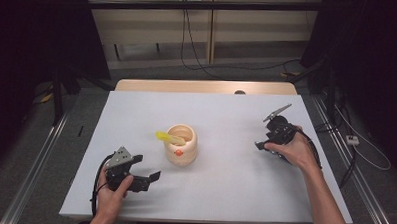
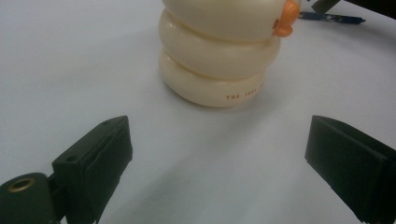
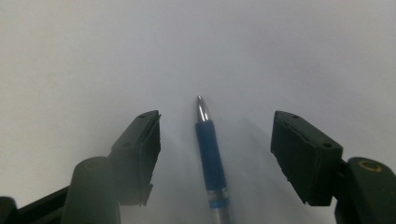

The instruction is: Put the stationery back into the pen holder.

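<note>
Under the high camera lies a pale grey-white rectangular table top (image 1: pixel 224 188), matt and plain, with a strip of light wood along its far edge. Beyond it the room is dim: grey floor, cream wall panels, black cables trailing down, dark stands at both sides and metal rails along the floor.

Near the table's middle stands one cream, ring-stacked holder with an orange beak (image 1: pixel 181 145) (faint orange lettering runs round its base in the left gripper view), and one yellow object (image 1: pixel 164 137) leans out of its mouth. Nothing stands between it and either tool.

Two hand-held black grippers are at work. The left gripper (image 1: pixel 151 179), low on the table's left, points at the holder from near by, its jaws wide apart and empty. The right gripper (image 3: pixel 215 158), well off to the right, has its jaws parted on either side of one blue pen with a silver tip (image 3: pixel 210 158), which lies flat on the table between them, untouched by either pad.
</note>
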{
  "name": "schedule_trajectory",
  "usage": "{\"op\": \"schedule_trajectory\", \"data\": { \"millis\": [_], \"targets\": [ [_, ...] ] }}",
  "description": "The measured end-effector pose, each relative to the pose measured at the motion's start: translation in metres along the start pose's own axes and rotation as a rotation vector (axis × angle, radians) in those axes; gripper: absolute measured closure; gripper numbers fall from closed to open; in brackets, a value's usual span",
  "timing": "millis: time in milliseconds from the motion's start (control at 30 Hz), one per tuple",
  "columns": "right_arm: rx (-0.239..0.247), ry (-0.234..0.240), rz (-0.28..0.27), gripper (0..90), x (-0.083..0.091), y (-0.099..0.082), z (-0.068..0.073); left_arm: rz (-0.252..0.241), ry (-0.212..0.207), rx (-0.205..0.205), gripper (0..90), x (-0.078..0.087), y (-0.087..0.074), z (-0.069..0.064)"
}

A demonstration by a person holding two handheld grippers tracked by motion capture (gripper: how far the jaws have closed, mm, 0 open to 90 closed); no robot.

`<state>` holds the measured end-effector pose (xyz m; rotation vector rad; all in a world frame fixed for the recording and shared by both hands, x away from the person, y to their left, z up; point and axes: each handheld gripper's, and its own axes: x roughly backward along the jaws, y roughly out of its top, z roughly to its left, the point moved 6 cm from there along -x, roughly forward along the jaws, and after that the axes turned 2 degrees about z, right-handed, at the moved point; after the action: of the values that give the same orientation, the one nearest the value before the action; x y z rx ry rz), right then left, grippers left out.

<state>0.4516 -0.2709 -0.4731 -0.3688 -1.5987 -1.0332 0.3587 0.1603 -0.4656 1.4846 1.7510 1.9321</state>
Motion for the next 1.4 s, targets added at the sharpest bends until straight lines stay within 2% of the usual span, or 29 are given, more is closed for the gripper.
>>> {"op": "schedule_trajectory", "data": {
  "millis": [100, 200, 267, 333, 500, 567, 833, 967, 1100, 1400],
  "targets": [
    [-0.019, -0.006, 0.013, 34.4, -0.002, 0.000, -0.003, 0.000, 0.001, 0.002, 7.3, 0.000, 0.000, 0.000],
    [-0.010, -0.004, 0.025, 36.1, -0.002, 0.002, -0.003, -0.004, 0.000, 0.004, 7.3, 0.000, 0.000, 0.000],
    [0.019, -0.023, 0.052, 41.6, -0.002, 0.003, -0.002, -0.004, -0.001, 0.005, 7.3, 0.000, 0.000, 0.000],
    [0.060, -0.034, 0.076, 51.1, -0.003, 0.004, -0.003, -0.003, -0.001, 0.005, 7.3, 0.000, -0.001, 0.000],
    [0.084, -0.043, 0.076, 58.5, -0.005, 0.004, -0.002, -0.004, 0.002, 0.007, 7.3, 0.001, -0.001, 0.002],
    [0.092, -0.026, 0.069, 62.9, -0.005, 0.003, 0.000, -0.001, 0.002, 0.013, 7.3, 0.002, -0.002, 0.002],
    [0.114, -0.010, 0.121, 66.9, -0.007, -0.005, 0.001, -0.002, 0.006, 0.003, 7.3, 0.002, -0.001, 0.001],
    [0.120, -0.005, 0.129, 72.4, -0.006, -0.006, 0.001, -0.006, 0.002, 0.002, 7.4, 0.002, -0.001, 0.001],
    [0.111, 0.023, 0.135, 76.0, -0.007, -0.006, 0.000, -0.011, -0.001, 0.001, 7.4, 0.002, -0.001, 0.000],
    [0.093, 0.037, 0.163, 76.9, -0.009, -0.005, -0.002, -0.005, -0.004, -0.006, 7.4, 0.002, -0.001, -0.002]
  ]
}}
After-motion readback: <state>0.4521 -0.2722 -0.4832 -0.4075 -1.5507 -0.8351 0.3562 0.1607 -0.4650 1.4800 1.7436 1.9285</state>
